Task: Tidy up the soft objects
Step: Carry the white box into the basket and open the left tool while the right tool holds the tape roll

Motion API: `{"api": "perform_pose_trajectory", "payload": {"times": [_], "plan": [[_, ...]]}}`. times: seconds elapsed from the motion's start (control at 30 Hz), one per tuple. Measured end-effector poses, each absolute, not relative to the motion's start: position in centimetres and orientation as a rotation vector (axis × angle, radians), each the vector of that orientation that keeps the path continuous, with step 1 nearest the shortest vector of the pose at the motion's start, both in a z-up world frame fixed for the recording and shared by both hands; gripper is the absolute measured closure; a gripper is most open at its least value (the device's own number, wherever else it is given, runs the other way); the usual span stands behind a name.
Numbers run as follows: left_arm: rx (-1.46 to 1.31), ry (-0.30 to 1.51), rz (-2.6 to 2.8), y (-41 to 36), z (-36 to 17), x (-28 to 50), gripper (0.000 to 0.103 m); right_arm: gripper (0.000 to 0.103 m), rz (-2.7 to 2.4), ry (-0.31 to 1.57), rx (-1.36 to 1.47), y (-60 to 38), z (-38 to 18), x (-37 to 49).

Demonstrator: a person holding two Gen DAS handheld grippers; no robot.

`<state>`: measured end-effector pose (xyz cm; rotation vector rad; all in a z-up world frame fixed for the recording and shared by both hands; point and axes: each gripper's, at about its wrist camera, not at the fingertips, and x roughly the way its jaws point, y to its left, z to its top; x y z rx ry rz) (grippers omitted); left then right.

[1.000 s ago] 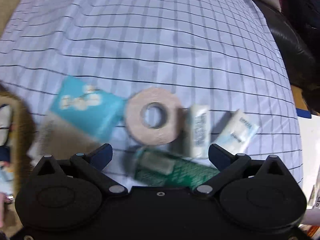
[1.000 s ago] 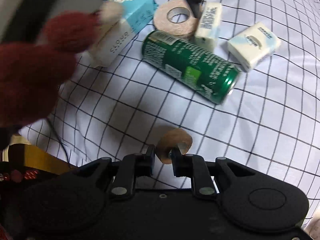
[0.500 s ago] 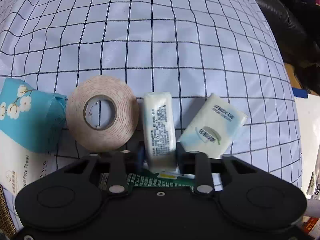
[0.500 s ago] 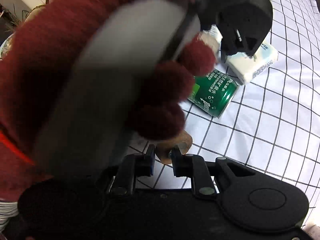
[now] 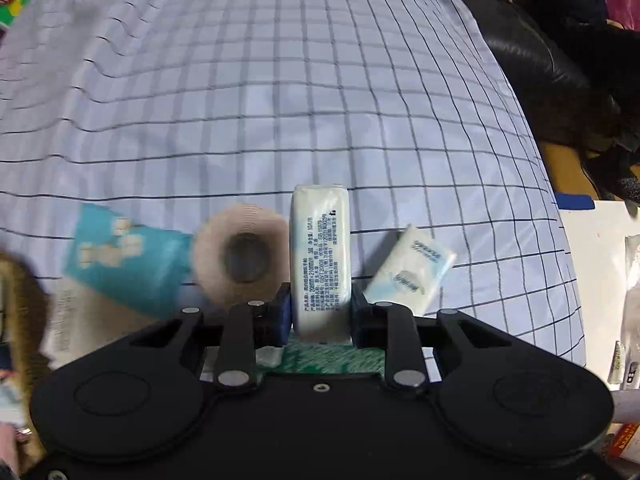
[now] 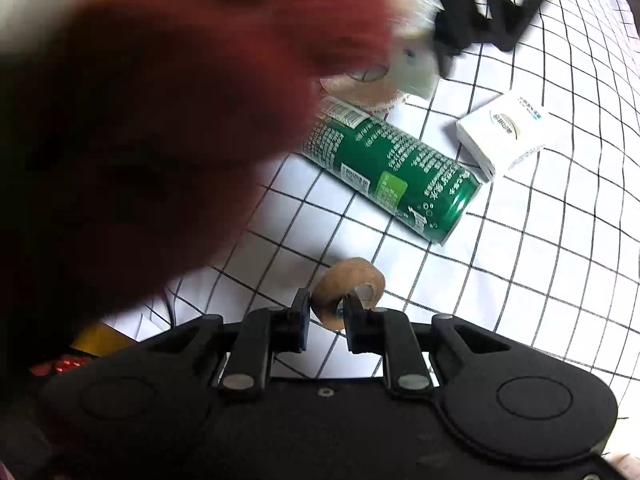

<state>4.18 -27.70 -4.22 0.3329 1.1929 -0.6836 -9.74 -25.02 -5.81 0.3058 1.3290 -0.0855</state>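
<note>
Checked cloth, pale with thin dark lines, covered the whole work surface; on it lay the soft things and a few hard ones. At the left gripper the jaws were pinching a narrow tissue pack near its lower end, the pack standing on its long edge with small printed text facing up the camera; the pads pressed its two flat sides. Just left of that pack lay a wide roll of tape, blurred, flat on the cloth; further left a teal packet with white flowers rested on top of a white packet, both smeared by motion. To the right of the held pack, apart from it, a second tissue pack lay tilted on the cloth. Under the left gripper's body a strip of the green can showed.

From the right wrist view, the right gripper was pressed together on a small brown tape roll, one finger outside the ring and the other inside its core. Beyond it the green can lay on its side; the second tissue pack sat just past the can's end, close but whether touching I could not tell. A dark red knitted sleeve or glove filled the left of that view, blurred, and the left gripper hung above the wide roll.
</note>
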Motion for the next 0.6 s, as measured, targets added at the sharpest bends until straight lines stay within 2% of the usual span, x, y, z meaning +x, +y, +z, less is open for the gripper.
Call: {"api": "perform_pose_trajectory", "payload": {"times": [0.4, 0.6], "plan": [[0.223, 1.092, -0.540, -19.5, 0.3, 5.9, 0.077, 0.086, -0.076, 1.300, 0.314, -25.5, -4.4, -9.7], [0.201, 1.078, -0.459, -13.9, 1.9, 7.1, 0.077, 0.086, -0.094, 1.313, 0.312, -24.7, -5.4, -9.3]]}}
